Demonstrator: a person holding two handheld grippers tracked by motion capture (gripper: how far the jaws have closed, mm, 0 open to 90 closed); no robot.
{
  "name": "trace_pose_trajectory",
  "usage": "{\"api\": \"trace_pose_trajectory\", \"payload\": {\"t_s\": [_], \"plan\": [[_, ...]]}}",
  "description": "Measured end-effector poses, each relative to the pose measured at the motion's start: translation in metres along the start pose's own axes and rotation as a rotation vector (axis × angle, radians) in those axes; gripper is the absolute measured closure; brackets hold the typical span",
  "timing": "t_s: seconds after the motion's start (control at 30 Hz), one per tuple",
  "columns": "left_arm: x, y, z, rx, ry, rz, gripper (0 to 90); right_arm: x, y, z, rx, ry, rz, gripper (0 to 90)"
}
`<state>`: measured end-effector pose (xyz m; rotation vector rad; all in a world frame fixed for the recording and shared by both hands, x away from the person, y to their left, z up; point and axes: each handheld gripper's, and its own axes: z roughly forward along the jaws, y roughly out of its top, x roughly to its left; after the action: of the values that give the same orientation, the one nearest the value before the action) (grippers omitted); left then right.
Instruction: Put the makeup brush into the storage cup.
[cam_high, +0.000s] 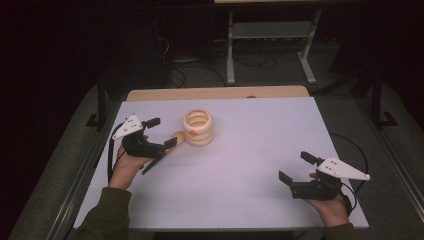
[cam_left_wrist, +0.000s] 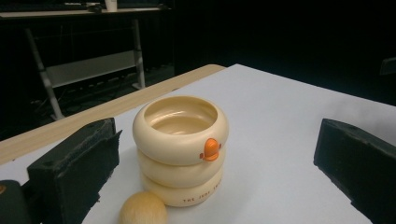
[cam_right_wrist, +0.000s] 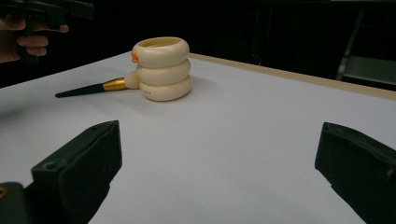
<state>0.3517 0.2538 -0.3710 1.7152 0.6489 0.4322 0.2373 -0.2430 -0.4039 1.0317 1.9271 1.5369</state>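
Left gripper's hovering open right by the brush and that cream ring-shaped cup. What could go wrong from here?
1. The brush lies on the table with its round head against the foot of the cup; pulling it carelessly could nudge the cup.
2. The left gripper, jaws open, sits close beside the cup and could knock it when closing.
3. The slim dark handle lies flat, so the jaws may slip off it.

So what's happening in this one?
A person holds a gripper in each hand over a white table. Both are open and empty. The left gripper hovers just beside a cream cup shaped like three stacked rings with a small orange beak. A brush lies on the table, its round head against the cup's base and its dark handle pointing away. The right gripper waits near the table's front right, well away from both. Nothing is grasped yet.
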Motion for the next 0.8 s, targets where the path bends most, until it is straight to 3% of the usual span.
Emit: {"api": "trace_pose_trajectory", "payload": {"t_s": [0.8], "plan": [[0.011, 0.016, 0.014, -0.024, 0.010, 0.011, 0.0, -0.001, 0.000, 0.000, 0.002, 0.000, -0.001, 0.0]]}}
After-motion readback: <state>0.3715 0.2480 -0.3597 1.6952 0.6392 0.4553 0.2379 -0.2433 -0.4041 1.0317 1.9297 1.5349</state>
